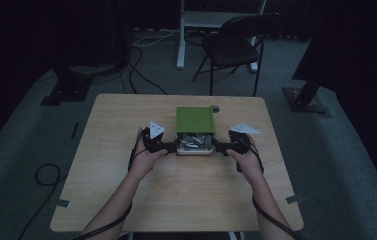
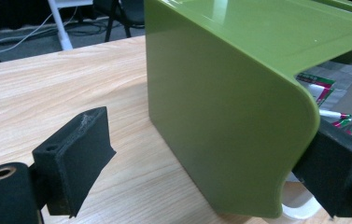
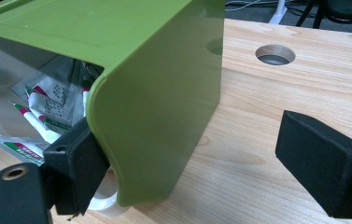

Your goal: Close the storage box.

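Green box (image 1: 194, 120) straddled by both spread jaws; right gripper view reveals table hole (image 3: 275, 54).

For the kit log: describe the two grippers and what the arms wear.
Both grippers, left and right, are black, each with a grey three-cornered plate on top and two blocky foam-like pads. A black cable trails along each forearm. Forearms are bare; no sleeves show.

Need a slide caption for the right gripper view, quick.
Right gripper open astride the green box's side wall, one jaw inside by the packets, the other outside over the table.
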The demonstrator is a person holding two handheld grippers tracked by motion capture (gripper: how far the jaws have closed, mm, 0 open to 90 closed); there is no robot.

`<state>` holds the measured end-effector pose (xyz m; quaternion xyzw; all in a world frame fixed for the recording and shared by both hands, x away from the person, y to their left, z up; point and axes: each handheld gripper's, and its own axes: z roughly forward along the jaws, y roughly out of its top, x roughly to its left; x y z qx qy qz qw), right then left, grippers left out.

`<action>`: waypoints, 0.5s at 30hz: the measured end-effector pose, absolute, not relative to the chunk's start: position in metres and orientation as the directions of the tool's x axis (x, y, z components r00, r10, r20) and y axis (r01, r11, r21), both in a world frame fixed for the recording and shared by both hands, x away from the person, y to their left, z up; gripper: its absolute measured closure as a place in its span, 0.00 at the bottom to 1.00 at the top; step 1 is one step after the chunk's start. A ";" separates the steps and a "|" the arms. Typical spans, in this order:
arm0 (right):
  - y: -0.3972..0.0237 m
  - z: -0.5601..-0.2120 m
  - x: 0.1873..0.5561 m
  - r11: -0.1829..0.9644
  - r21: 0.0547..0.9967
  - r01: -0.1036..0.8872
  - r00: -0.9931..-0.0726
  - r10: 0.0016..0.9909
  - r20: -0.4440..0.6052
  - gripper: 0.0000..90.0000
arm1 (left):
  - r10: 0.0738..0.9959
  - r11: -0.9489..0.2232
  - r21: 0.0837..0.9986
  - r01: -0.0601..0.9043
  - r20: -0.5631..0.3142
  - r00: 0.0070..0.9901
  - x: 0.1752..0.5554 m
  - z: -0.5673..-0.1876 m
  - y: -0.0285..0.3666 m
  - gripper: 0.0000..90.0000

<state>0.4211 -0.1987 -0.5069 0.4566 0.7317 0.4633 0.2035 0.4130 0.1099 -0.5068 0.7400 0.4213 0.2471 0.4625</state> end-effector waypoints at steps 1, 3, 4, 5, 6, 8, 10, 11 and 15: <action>-0.199 -0.507 0.421 0.150 0.863 0.483 -0.498 0.858 0.130 0.13 | 0.850 -0.219 0.891 0.398 -0.026 0.526 0.413 -0.507 0.110 0.12; -0.199 -0.507 0.420 0.142 0.864 0.483 -0.496 0.858 0.137 0.13 | 0.850 -0.210 0.892 0.401 -0.036 0.526 0.411 -0.507 0.109 0.12; -0.199 -0.507 0.420 0.137 0.865 0.483 -0.495 0.857 0.141 0.13 | 0.848 -0.210 0.891 0.403 -0.040 0.528 0.410 -0.506 0.109 0.12; -0.199 -0.508 0.419 0.134 0.864 0.485 -0.495 0.857 0.145 0.13 | 0.846 -0.207 0.892 0.402 -0.043 0.531 0.410 -0.505 0.109 0.12; -0.200 -0.508 0.419 0.131 0.864 0.486 -0.495 0.856 0.149 0.13 | 0.846 -0.204 0.893 0.400 -0.045 0.531 0.409 -0.503 0.109 0.12; -0.201 -0.508 0.418 0.132 0.865 0.485 -0.494 0.857 0.146 0.13 | 0.844 -0.200 0.896 0.395 -0.047 0.534 0.407 -0.500 0.108 0.12; -0.201 -0.507 0.417 0.131 0.865 0.484 -0.494 0.857 0.146 0.13 | 0.845 -0.191 0.900 0.392 -0.053 0.533 0.405 -0.496 0.109 0.12; -0.202 -0.507 0.416 0.133 0.866 0.482 -0.497 0.856 0.145 0.13 | 0.844 -0.185 0.901 0.392 -0.059 0.533 0.404 -0.495 0.109 0.12; -0.204 -0.506 0.412 0.134 0.869 0.476 -0.508 0.849 0.147 0.13 | 0.847 -0.178 0.903 0.391 -0.062 0.527 0.401 -0.491 0.113 0.12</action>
